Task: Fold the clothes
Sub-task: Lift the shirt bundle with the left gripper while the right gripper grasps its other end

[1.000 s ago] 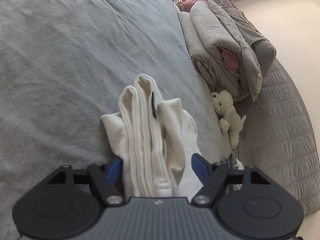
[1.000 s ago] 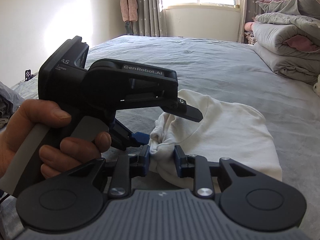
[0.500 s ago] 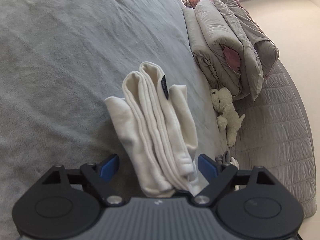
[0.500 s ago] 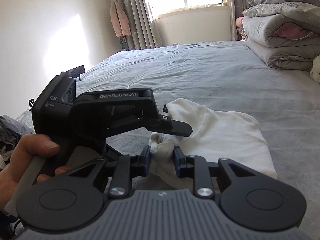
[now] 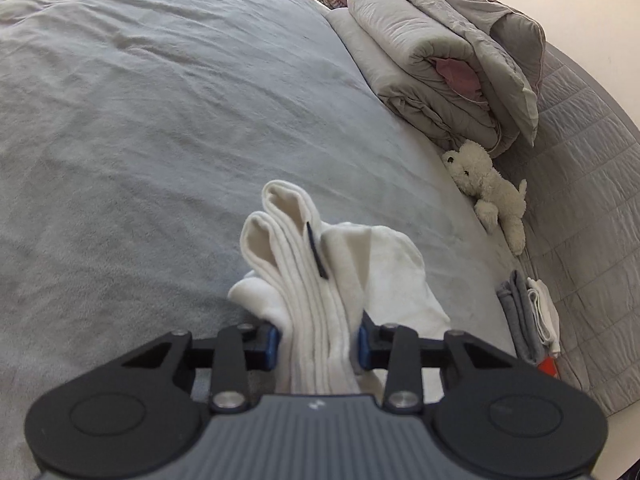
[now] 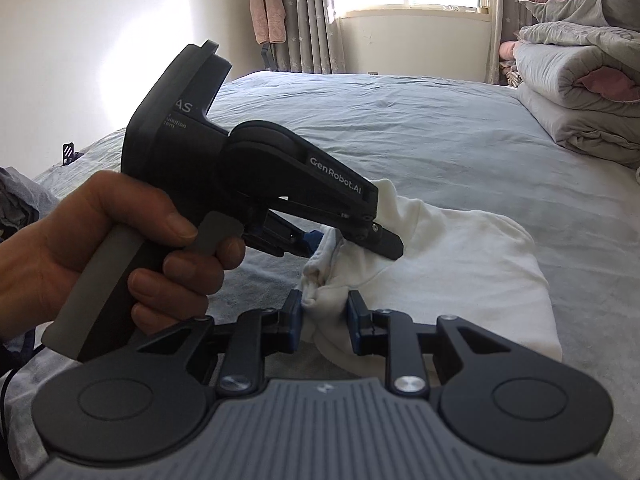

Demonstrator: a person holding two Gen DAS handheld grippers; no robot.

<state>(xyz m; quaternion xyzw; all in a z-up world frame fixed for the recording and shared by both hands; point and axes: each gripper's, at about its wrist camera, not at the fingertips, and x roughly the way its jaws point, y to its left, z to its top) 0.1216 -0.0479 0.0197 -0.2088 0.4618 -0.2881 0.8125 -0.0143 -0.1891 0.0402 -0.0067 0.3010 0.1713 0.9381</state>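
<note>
Left wrist view: we see our left claw (image 5: 316,342) closing on the bunched white garment (image 5: 320,280); our right claw (image 6: 322,322) pinches its collar, sleeves hidden underneath.

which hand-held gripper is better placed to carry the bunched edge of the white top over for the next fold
Probably the right hand-held gripper: its pads are clamped on the white top's bunched edge, with folded cloth lying ahead on the bed. The left hand-held gripper is only now closing around the gathered layers.

Black left hand-held gripper (image 6: 352,236) (white GenRobot.AI lettering), grey handle, blue pads (image 6: 294,320), silver screws
</note>
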